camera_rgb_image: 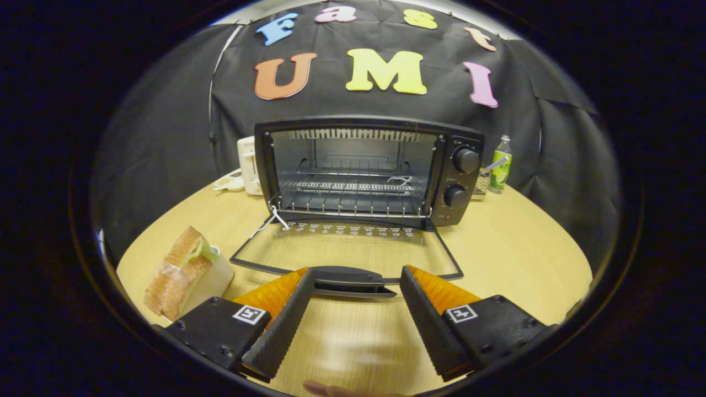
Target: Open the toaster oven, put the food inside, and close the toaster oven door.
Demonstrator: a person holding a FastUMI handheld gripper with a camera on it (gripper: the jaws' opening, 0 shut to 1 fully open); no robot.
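A black toaster oven (368, 168) stands on the round wooden table (524, 259) with its glass door (347, 251) folded down flat toward me. The wire rack (353, 190) inside is bare. The door's dark handle (348, 281) lies just ahead of my fingertips, between them. My gripper (353, 278) is open, its fingers spread to either side of the handle without pressing on it. A wrapped sandwich (179, 270) stands on the table to the left of my left finger (278, 325).
A white appliance (249, 165) and a small white item (230, 181) sit left of the oven. A green bottle (501, 164) stands to its right, near the back. A fingertip (331, 390) shows below my fingers.
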